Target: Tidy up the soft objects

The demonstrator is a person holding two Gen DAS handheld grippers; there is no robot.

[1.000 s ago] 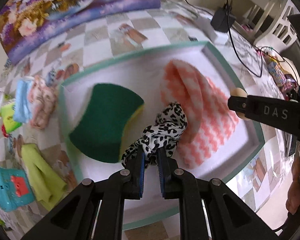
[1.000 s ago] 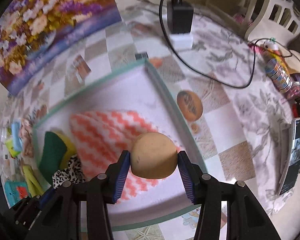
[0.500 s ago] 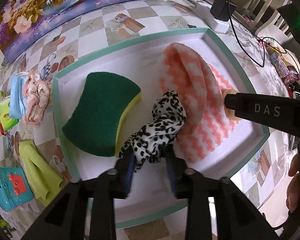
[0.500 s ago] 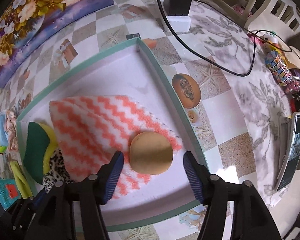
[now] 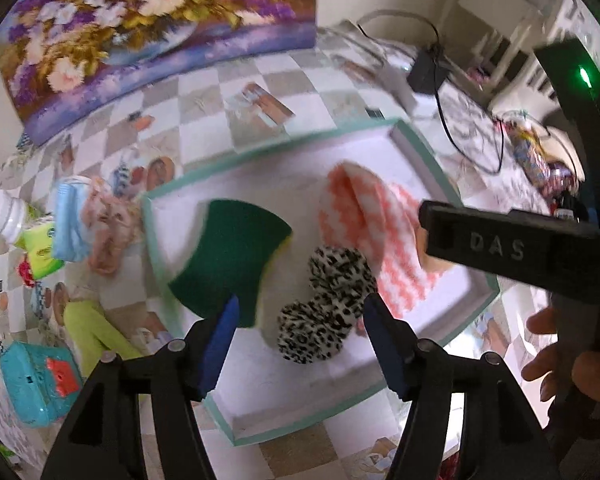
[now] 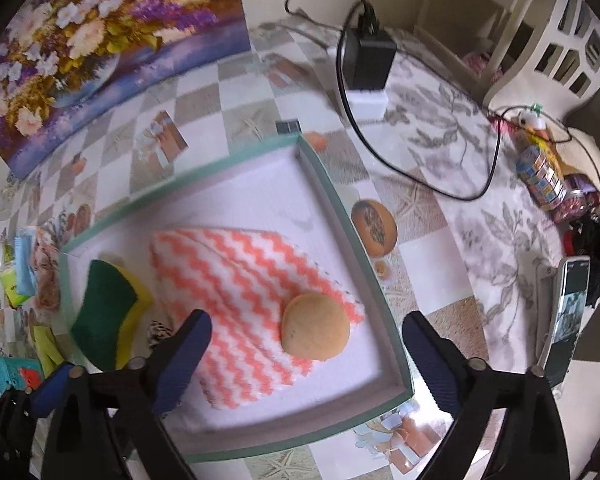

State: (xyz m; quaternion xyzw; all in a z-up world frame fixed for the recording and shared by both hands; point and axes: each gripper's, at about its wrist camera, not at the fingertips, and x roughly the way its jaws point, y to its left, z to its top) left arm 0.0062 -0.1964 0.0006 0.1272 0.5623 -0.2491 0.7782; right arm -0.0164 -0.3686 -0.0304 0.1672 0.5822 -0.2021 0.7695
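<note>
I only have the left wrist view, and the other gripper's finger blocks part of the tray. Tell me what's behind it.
Observer: A round tan sponge lies on the orange zigzag cloth, near the tray's wall.
Operator: Report the right gripper.
Observer: The right gripper is open. Its jaws have just been opening and stand clear on either side of the sponge.
Operator: Check farther right.
Observer: A phone stands propped there, outside the tray.

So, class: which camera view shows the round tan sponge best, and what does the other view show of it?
The right wrist view: the round tan sponge lies fully visible on the zigzag cloth. In the left wrist view, only a tan sliver shows behind the right hand-held gripper.
</note>
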